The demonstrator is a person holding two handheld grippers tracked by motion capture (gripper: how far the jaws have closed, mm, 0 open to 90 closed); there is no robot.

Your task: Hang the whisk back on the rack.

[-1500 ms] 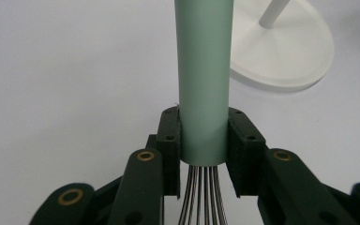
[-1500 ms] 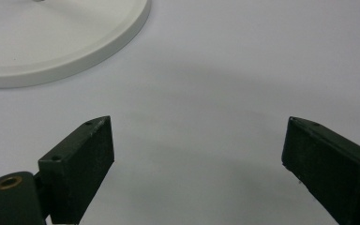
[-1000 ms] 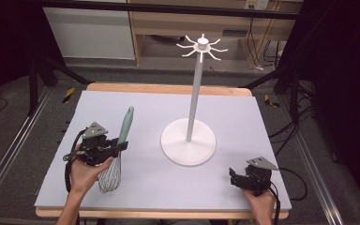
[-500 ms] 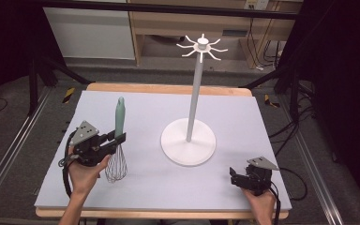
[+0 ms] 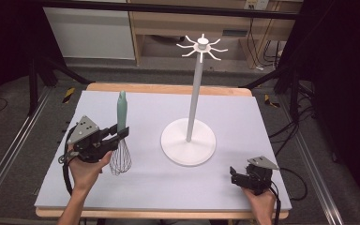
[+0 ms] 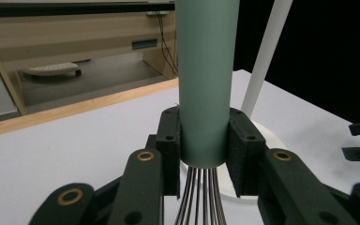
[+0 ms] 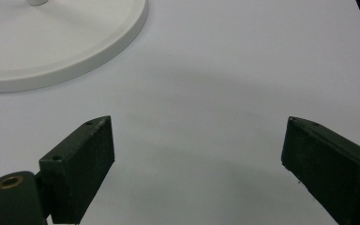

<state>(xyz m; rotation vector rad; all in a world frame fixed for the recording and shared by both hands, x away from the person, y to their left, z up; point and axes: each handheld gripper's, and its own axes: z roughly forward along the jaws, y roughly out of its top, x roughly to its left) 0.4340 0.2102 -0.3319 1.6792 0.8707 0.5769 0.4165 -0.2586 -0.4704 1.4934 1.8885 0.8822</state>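
High view: left claw [image 5: 122, 132] clamps upright whisk [image 5: 121, 140]; right claw [image 5: 236, 177] gapes wide, empty.

A white hook stand [image 5: 188, 145] rises mid-table [image 5: 243, 112], with a wooden shelf unit [image 5: 168, 28] behind.

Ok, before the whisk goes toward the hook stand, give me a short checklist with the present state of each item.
1. Left tool clamped on the whisk handle: ok.
2. Whisk upright, wire end down: ok.
3. Wires lifted off the table: cannot tell.
4. Hook stand upright, hooks bare: ok.
5. Right tool open, holding nothing, off to the side of the stand base: ok.
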